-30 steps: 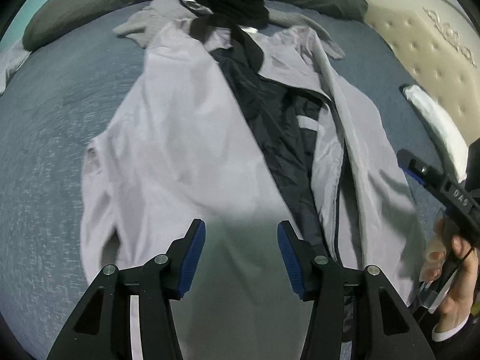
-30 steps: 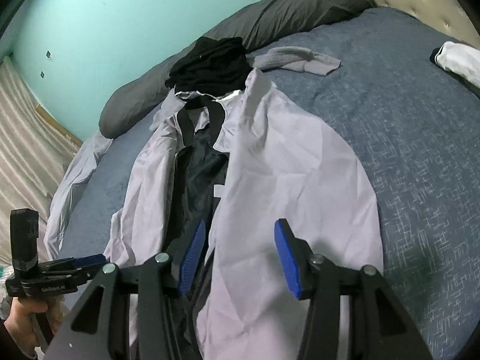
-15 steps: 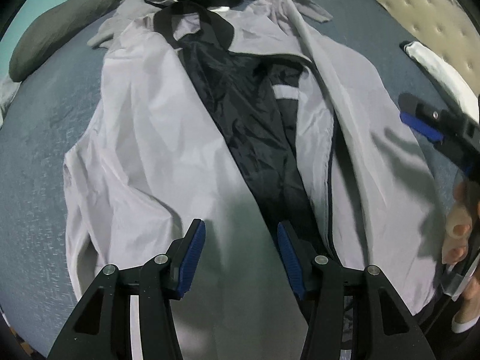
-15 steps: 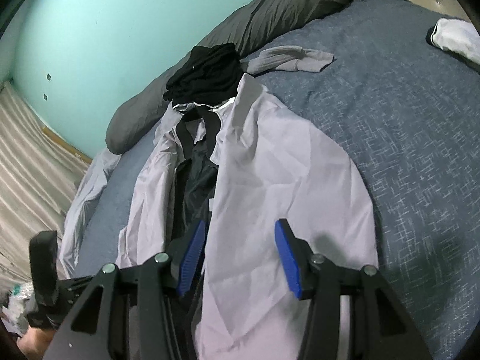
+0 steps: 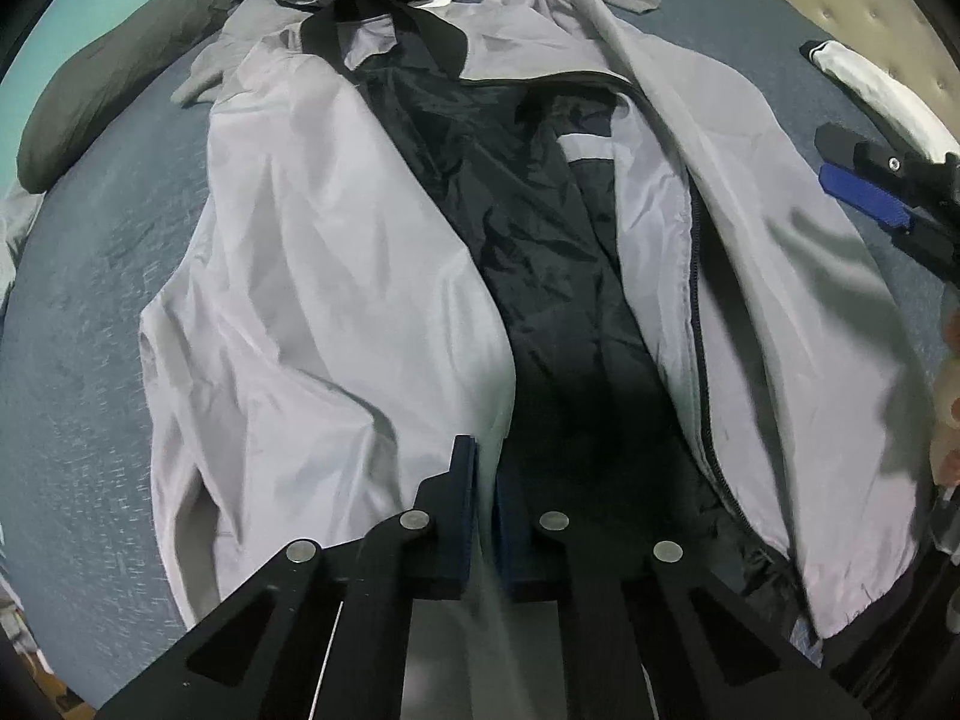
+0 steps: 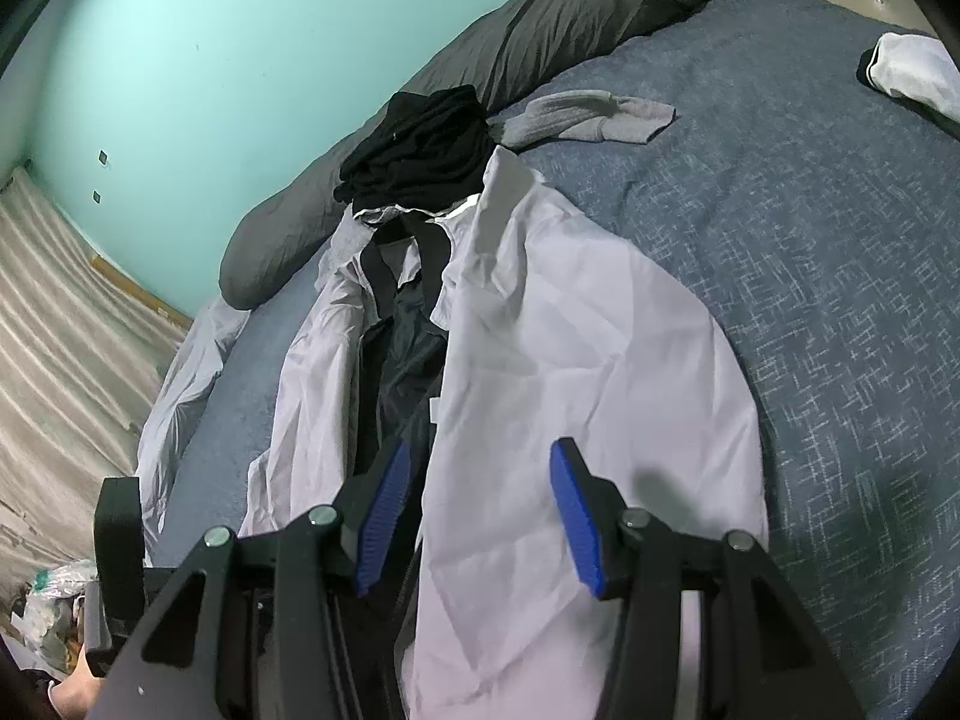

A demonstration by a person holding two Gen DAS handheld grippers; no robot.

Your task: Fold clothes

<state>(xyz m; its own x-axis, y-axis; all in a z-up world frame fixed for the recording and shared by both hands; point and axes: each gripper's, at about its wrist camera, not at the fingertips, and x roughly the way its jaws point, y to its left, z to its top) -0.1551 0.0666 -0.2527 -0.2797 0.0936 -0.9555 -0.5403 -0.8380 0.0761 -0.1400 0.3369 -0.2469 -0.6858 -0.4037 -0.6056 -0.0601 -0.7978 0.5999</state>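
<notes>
Jacket [image 5: 336,276] lies open on the bed [image 5: 78,360], collar at 12 o'clock, hem toward both grippers, black lining [image 5: 540,276] showing down the middle between the two grey panels. Left gripper [image 5: 485,480] sits at 6 o'clock in its own view, clenched on the inner edge of the left panel; a strip of grey cloth runs between the pads. How much cloth is pinched is hard to make out, the pads hide it. Right gripper [image 6: 480,510] is released, jaws wide apart, over the right panel near the hem; whether the pads touch the cloth I cannot tell. Its fingers also show at 3 o'clock in the left view, with fingertips of a hand cut off by the frame edge.

Black clothes [image 6: 420,150] are piled at 12 o'clock, just past the collar, with a grey garment [image 6: 588,117] beside them at 1 o'clock. Dark pillow [image 6: 540,42] runs along the wall [image 6: 210,60]. White item [image 6: 912,75] at 2 o'clock, partly cut off. No containers.
</notes>
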